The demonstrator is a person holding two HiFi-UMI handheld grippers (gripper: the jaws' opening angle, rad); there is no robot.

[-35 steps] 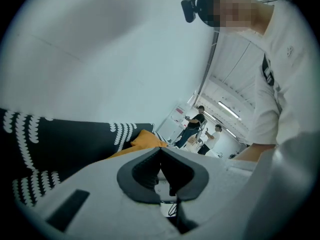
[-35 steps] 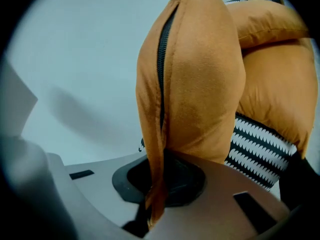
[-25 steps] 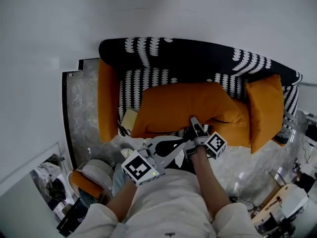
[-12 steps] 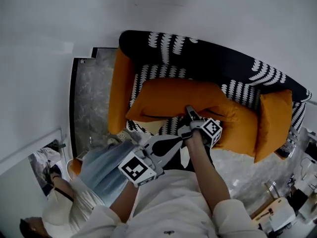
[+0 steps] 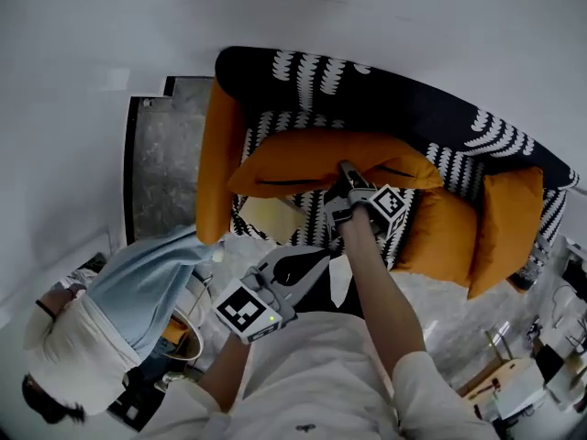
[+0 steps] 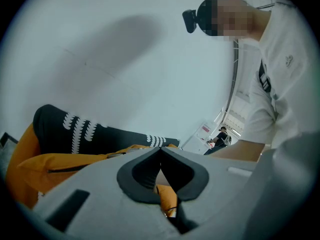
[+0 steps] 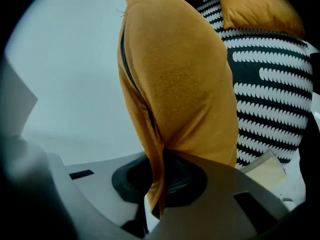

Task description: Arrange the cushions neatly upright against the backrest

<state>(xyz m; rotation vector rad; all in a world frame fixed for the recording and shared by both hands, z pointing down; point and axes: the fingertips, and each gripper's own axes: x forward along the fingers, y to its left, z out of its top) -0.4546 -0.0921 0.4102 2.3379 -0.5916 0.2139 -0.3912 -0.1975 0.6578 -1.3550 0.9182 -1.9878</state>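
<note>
Pinching only the seam edge of the big orange cushion point(image 5: 312, 159), my right gripper point(image 5: 348, 174) holds it before the sofa point(image 5: 385, 94) backrest at twelve o'clock. My left gripper point(image 5: 312, 262) is clenched and empty. I reckon that thin fabric hold could slip, dropping it flat.

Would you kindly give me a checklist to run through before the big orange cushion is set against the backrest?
1. Right gripper shut on the big orange cushion edge: ok.
2. Left gripper shut, empty, off the cushion: ok.
3. Cushion resting on the backrest: cannot tell.
4. Seat clear: not ok, a pale flat item lies there.
5. Bystander in pale blue away from the orange armrest: not ok, close beside it.
</note>
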